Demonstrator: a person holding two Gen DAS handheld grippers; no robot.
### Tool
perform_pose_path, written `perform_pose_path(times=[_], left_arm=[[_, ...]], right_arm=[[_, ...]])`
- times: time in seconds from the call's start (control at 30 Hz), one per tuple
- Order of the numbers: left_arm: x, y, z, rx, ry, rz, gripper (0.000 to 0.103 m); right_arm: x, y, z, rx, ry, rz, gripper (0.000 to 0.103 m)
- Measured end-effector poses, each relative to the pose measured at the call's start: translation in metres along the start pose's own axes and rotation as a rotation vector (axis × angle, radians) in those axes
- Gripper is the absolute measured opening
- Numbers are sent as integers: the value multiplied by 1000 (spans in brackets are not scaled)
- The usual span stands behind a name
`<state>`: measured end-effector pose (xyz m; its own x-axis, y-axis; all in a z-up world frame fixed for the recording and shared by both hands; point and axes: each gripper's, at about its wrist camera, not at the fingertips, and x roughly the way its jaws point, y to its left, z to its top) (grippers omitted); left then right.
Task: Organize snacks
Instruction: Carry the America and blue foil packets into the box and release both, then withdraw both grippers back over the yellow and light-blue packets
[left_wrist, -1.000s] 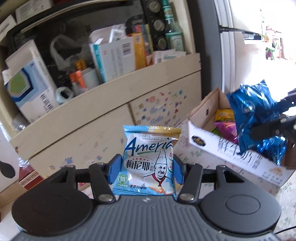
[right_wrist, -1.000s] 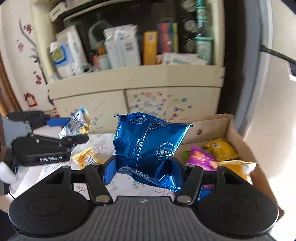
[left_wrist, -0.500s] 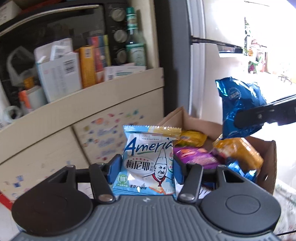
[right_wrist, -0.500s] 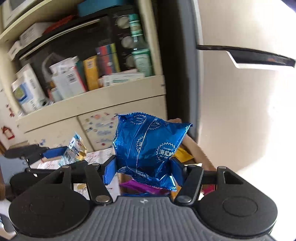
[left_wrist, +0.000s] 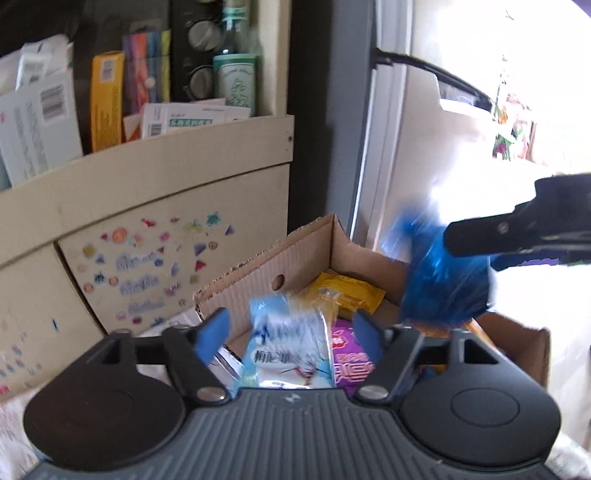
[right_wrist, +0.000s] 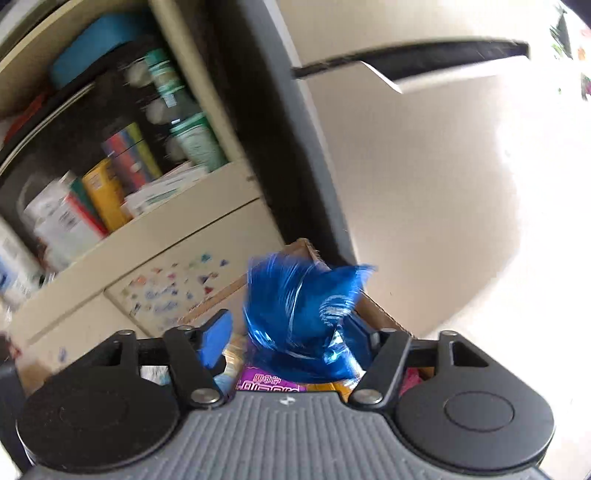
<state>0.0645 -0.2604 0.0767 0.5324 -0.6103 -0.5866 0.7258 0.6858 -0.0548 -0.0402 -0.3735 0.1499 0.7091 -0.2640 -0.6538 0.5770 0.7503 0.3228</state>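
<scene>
Blue-padded hand-held grippers, left (left_wrist: 291, 332) and right (right_wrist: 286, 334), tilt down, jaws opening.

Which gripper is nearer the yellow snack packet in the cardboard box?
Left. The left gripper opens just in front of the yellow snack packet; the right gripper hangs higher, toward the cardboard box's far side.

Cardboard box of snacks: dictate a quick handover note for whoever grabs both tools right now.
Left tool: jaws opening, pale blue chef-print snack packet loose between them, above the brown cardboard box.
Right tool: jaws opening, shiny dark blue foil bag blurred, over the box.
Done: yellow packet and purple packet already boxed.
Left: confirm both land inside.
</scene>
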Motion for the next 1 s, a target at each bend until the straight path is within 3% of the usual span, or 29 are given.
perform_pose_path(times=[0.1, 0.4, 0.67, 1.0], left_arm=[[-12, 3, 2, 11, -13, 12, 90], [-42, 23, -5, 129, 47, 118, 92], [-72, 76, -22, 63, 93, 223, 93], [-80, 132, -44, -12, 117, 341, 94]], right_arm=[[0, -2, 2, 60, 5, 22, 82], [-5, 21, -1, 10, 18, 62, 86], [-1, 60, -14, -149, 57, 103, 91], [12, 96, -35, -244, 113, 164, 92]])
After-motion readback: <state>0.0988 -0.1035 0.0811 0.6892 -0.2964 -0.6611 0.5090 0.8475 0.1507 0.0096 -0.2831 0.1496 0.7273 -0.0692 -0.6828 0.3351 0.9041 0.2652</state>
